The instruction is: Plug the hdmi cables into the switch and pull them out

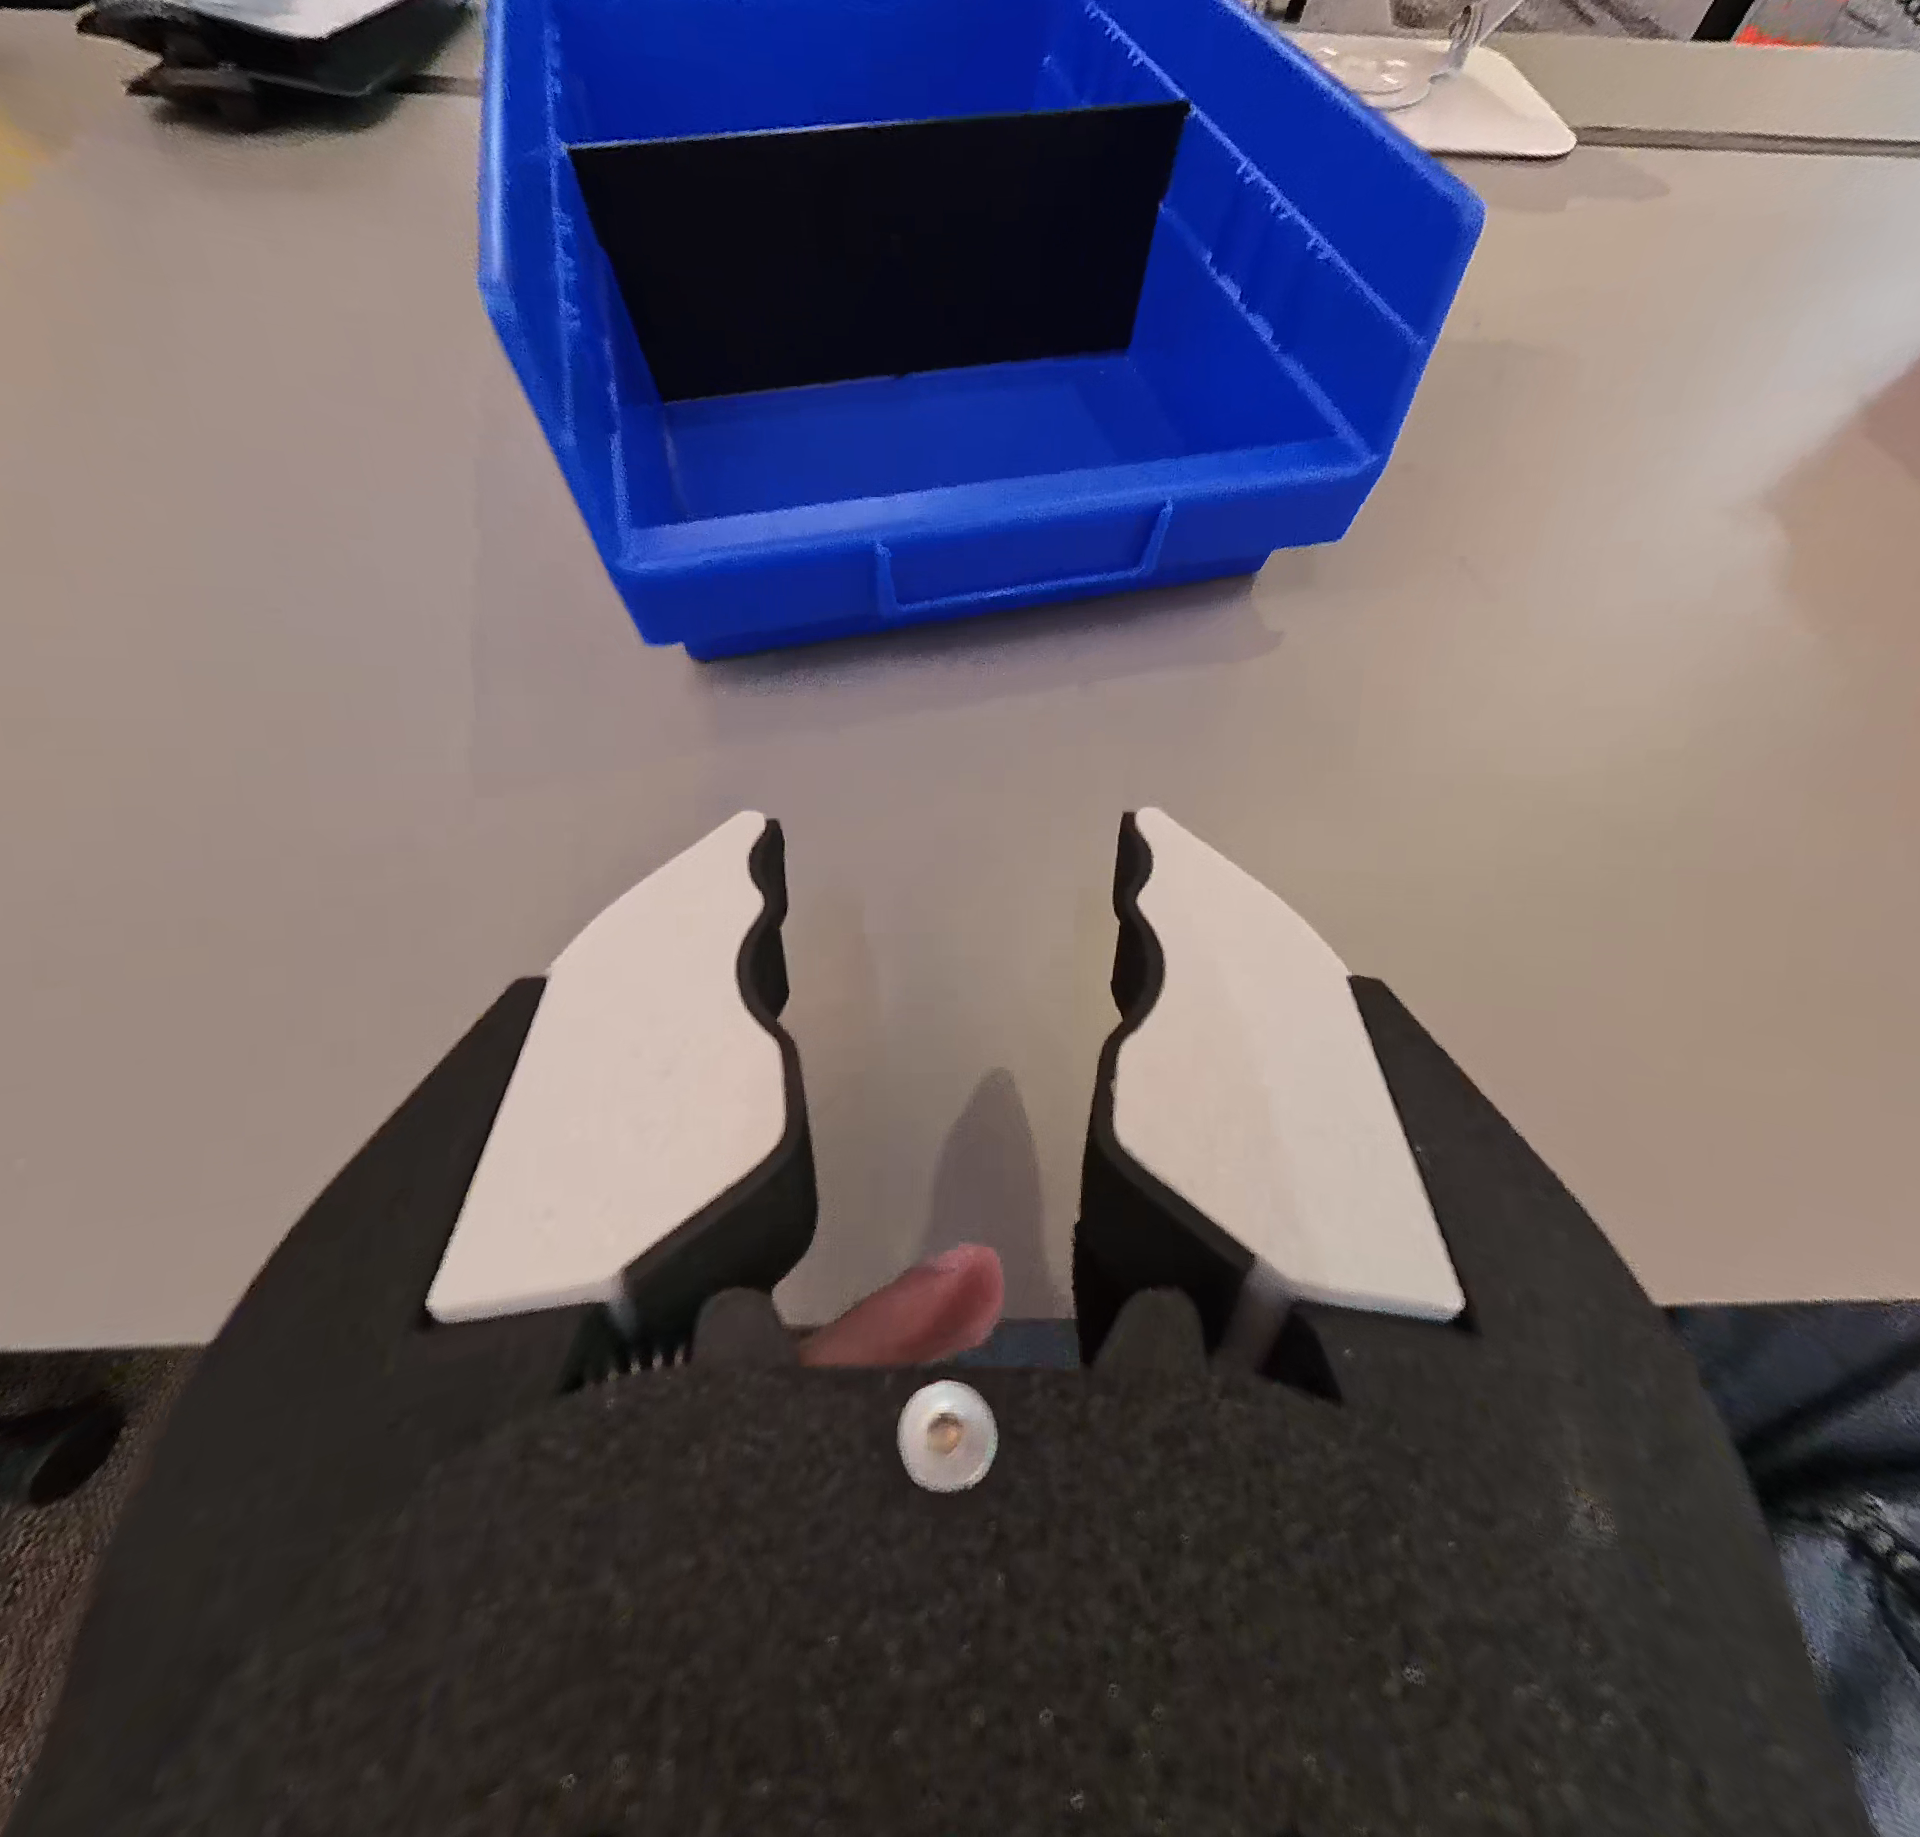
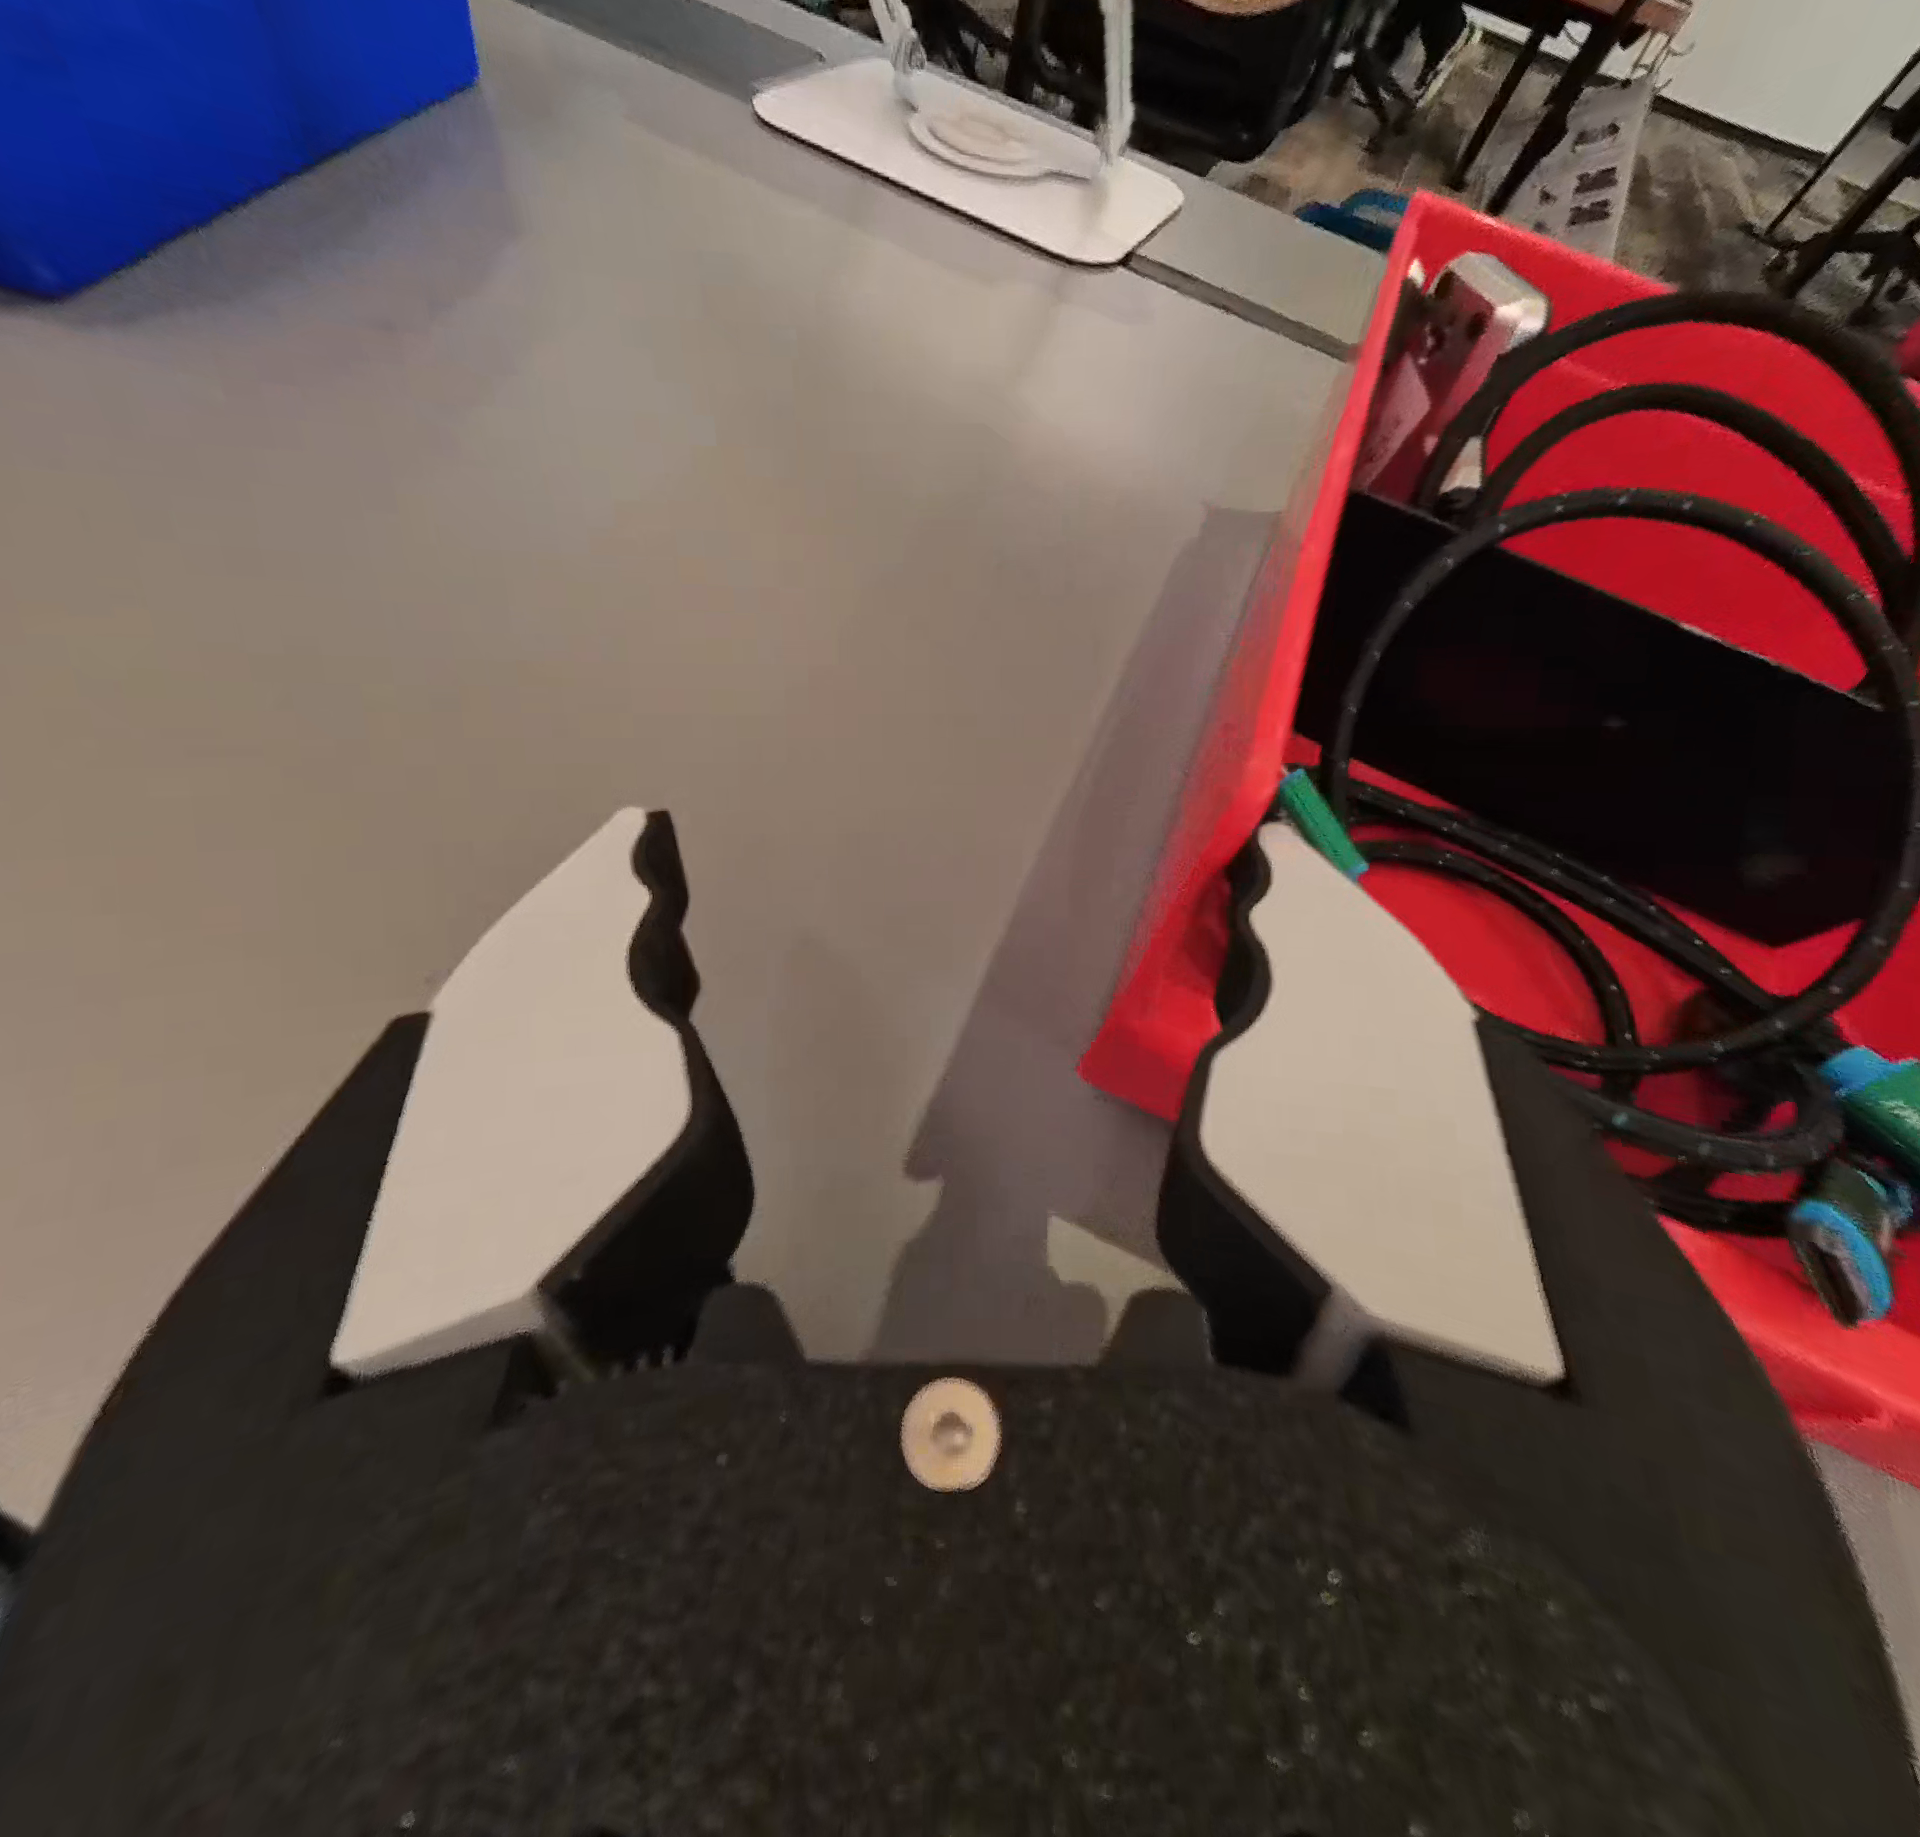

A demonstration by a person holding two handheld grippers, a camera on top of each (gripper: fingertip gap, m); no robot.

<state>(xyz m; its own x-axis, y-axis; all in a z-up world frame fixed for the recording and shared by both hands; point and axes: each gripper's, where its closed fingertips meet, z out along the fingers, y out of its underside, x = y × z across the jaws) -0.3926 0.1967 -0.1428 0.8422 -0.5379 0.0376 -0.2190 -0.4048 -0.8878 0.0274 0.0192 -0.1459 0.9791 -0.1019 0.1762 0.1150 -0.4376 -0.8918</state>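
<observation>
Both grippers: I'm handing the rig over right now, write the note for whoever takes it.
Left gripper: open, empty, above the grey table, facing the blue bin. The bin's near compartment is empty; its black divider hides part of the far one.
Right gripper: open, empty, at the near left corner of the red bin.
HDMI cables: coiled in the red bin, plugs lying at its near end. A grey metal box, probably the switch, leans in the far compartment.
Done: nothing visible; no cable plugged in.
Left: take out switch and cables, plug in, pull out.
</observation>
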